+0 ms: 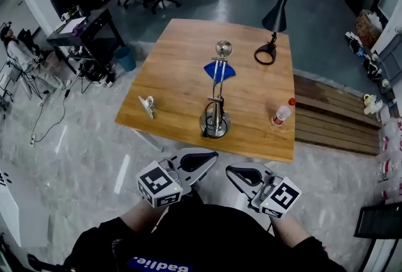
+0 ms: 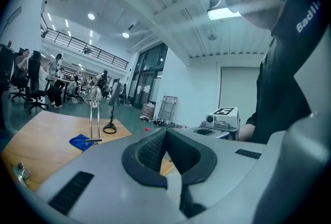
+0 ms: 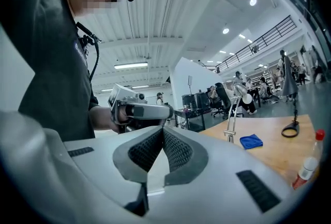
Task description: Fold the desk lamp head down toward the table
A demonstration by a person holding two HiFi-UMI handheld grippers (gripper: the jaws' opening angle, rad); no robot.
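Observation:
A silver desk lamp point(image 1: 215, 119) stands upright near the front of the wooden table point(image 1: 182, 51), its round head point(image 1: 223, 48) up high. The left gripper view shows the silver lamp point(image 2: 93, 112) at the left, and the right gripper view has this lamp point(image 3: 232, 117) at the right. My left gripper point(image 1: 212, 156) and right gripper point(image 1: 230, 171) hover side by side short of the table's near edge, tips turned toward each other. Both are shut with nothing held. Seen up close, the left gripper point(image 2: 166, 136) and the right gripper point(image 3: 163, 133) have their pads pressed together.
A blue cloth point(image 1: 220, 70) lies behind the silver lamp. A black lamp point(image 1: 274, 16) stands at the table's far right corner. A red-capped bottle point(image 1: 282, 112) sits at the right front and a small metal piece point(image 1: 148, 105) at the left edge. Desks and seated people fill the background.

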